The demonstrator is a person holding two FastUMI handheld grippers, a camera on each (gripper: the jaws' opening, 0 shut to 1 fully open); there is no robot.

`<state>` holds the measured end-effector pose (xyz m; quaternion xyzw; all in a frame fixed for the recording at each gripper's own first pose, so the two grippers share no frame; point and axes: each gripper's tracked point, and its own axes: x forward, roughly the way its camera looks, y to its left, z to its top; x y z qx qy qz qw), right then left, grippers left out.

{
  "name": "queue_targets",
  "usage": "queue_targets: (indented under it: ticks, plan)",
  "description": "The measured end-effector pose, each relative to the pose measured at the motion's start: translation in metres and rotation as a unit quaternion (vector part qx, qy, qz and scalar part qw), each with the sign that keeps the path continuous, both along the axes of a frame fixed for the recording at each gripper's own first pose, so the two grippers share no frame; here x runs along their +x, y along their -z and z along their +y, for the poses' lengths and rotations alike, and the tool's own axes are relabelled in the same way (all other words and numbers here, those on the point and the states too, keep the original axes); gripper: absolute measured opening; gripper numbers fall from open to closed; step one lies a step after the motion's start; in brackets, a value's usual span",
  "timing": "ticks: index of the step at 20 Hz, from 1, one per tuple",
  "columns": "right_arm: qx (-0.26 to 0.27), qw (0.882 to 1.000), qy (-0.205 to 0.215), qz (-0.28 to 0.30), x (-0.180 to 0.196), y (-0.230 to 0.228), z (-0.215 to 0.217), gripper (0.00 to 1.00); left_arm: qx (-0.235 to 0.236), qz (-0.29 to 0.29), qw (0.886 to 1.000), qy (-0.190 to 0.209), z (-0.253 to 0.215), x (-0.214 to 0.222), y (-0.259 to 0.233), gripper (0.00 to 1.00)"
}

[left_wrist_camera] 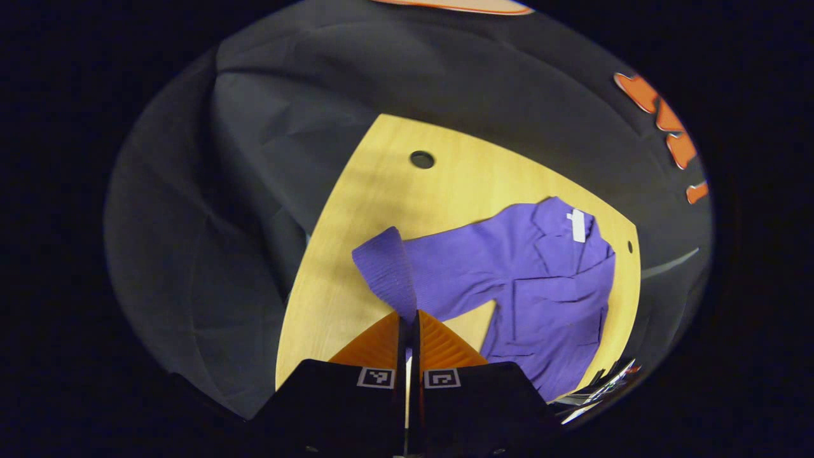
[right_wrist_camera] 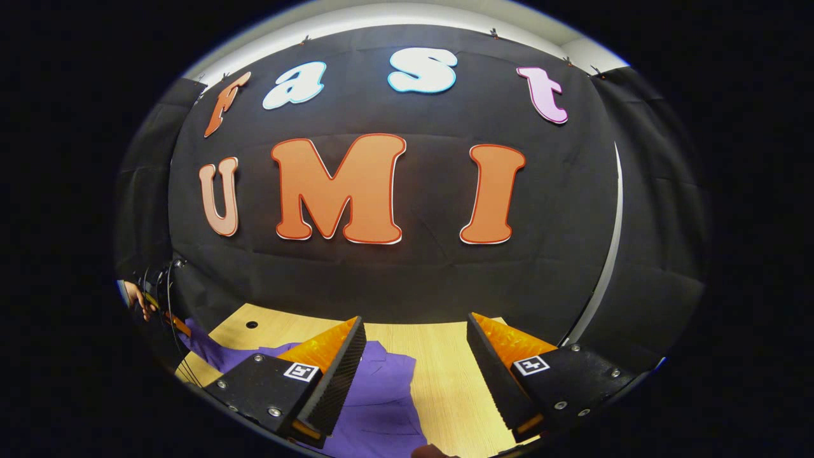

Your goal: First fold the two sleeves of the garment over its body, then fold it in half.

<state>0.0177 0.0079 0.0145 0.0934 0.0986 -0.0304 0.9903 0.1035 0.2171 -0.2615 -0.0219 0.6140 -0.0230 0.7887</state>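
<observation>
Left gripper view.
- Left gripper (left_wrist_camera: 410, 321): at 6 o'clock, orange fingers pinched together on the cuff end of a sleeve (left_wrist_camera: 388, 270), which stands up from the fingertips toward 12 o'clock.
- Garment (left_wrist_camera: 547, 292): purple, lying on the wooden table (left_wrist_camera: 375, 191), body spread toward 3 o'clock, white tag (left_wrist_camera: 577, 226) at the collar toward 2 o'clock. The held sleeve runs from the fingertips across to the body; it is lifted, not yet laid over the body.
- Table: a round hole (left_wrist_camera: 421, 159) at 12 o'clock of the garment.

Right gripper view.
- Right gripper (right_wrist_camera: 416, 356): at 6 o'clock, fingers wide apart, nothing between them, held above the table (right_wrist_camera: 445, 381).
- Garment (right_wrist_camera: 381, 401): at 7 o'clock, partly under the left-hand finger.
- A hand (right_wrist_camera: 135, 298) at 9 o'clock holds the other gripper there.

Progress, judged: first sleeve fold under way, unfinished. State of second sleeve cannot be told. Half-fold remains.
</observation>
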Motion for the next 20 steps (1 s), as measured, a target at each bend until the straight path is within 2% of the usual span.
queue_targets:
  ticks: [2, 3, 4, 5, 6, 7, 8, 15, 20]
  plan:
    - [0.001, 1.000, -0.009, 0.002, 0.001, 0.004, -0.002, 0.95, 0.001, -0.015, 1.000, 0.021, -0.033, 0.010, -0.012, 0.03]
    - [-0.001, 1.000, -0.014, 0.002, 0.001, 0.007, -0.003, 1.00, -0.003, -0.021, 0.999, 0.030, -0.048, 0.013, -0.021, 0.03]
    - [-0.004, 1.000, -0.014, 0.001, 0.001, 0.009, -0.006, 0.95, -0.009, -0.025, 0.999, 0.038, -0.064, 0.016, -0.030, 0.03]
    - [-0.006, 1.000, -0.017, 0.001, 0.000, 0.012, -0.010, 0.95, -0.015, -0.031, 0.998, 0.049, -0.082, 0.018, -0.037, 0.02]
    - [-0.008, 1.000, -0.017, 0.001, 0.000, 0.014, -0.014, 1.00, -0.016, -0.036, 0.997, 0.062, -0.099, 0.023, -0.043, 0.02]
    - [-0.009, 1.000, -0.019, 0.000, 0.000, 0.016, -0.017, 0.95, -0.018, -0.042, 0.996, 0.075, -0.119, 0.024, -0.049, 0.03]
    - [-0.008, 1.000, -0.020, -0.001, -0.002, 0.018, -0.021, 0.95, -0.019, -0.046, 0.995, 0.087, -0.139, 0.027, -0.054, 0.03]
    - [0.029, 1.000, -0.009, -0.001, -0.010, 0.034, -0.062, 0.95, -0.045, -0.053, 0.983, 0.167, -0.279, 0.029, -0.069, 0.03]
    - [0.046, 0.999, 0.006, 0.006, -0.016, 0.051, -0.087, 0.95, -0.061, -0.044, 0.973, 0.217, -0.369, 0.022, -0.061, 0.03]
